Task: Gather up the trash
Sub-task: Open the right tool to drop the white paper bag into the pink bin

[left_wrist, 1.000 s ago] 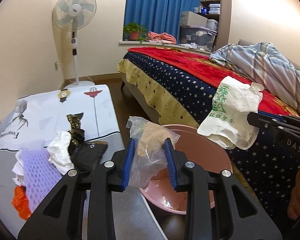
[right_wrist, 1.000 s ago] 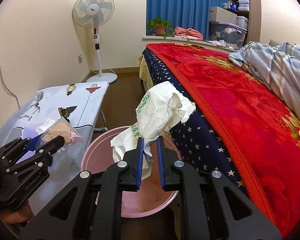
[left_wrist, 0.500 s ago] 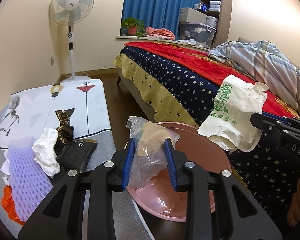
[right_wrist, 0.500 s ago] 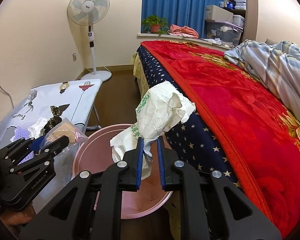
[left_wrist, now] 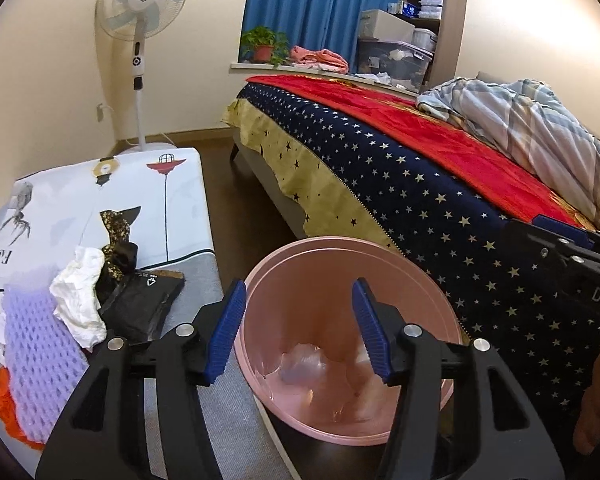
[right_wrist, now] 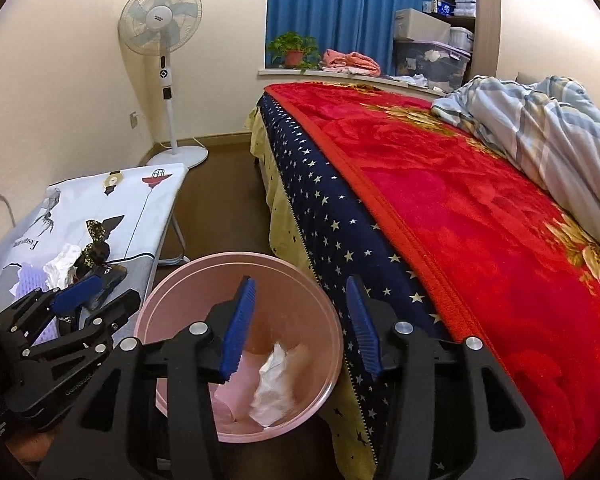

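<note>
Left wrist view: we see the left gripper (left_wrist: 298, 330) spread wide with nothing between its blue pads, low in the frame over the pink bin (left_wrist: 320, 256).
Bin contents: a clear plastic bag (left_wrist: 302, 364) lies at the bottom.
Table pile: white tissue (left_wrist: 80, 300), a black wrapper (left_wrist: 140, 308) and purple foam net (left_wrist: 40, 356) sit at lower left.
Right wrist view: our right gripper (right_wrist: 300, 326) is likewise wide apart and holds nothing (bin directly below it).
Crumpled paper: white wad (right_wrist: 274, 384) inside the bin, lower centre.
Bed (right_wrist: 460, 200): fills the right half.
</note>
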### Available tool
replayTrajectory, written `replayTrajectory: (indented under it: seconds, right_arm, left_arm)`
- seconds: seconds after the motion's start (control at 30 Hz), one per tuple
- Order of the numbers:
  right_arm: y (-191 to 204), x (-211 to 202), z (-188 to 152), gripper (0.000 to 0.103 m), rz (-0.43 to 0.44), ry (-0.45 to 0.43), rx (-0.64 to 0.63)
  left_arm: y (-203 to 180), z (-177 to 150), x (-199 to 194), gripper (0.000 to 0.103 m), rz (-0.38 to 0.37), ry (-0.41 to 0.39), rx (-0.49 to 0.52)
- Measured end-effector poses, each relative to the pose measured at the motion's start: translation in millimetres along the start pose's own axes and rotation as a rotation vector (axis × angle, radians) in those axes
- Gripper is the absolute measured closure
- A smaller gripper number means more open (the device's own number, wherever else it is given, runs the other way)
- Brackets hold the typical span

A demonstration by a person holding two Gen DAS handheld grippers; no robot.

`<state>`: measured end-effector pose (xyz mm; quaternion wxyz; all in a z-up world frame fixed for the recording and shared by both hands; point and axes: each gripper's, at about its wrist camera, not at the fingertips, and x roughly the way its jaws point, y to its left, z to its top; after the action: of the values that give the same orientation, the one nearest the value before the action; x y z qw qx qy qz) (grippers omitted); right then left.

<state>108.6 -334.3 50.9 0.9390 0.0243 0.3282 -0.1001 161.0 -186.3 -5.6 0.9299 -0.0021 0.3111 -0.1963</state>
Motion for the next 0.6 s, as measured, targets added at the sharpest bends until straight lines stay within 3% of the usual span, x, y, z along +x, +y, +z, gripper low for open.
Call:
replayTrajectory:
  seconds: [0.6]
  right_arm:
    - [17,-18,2,0.055,0.032,-0.084,-0.036]
  left_arm:
    - [15,1,-34,0.049,0.006,-0.046,0.005]
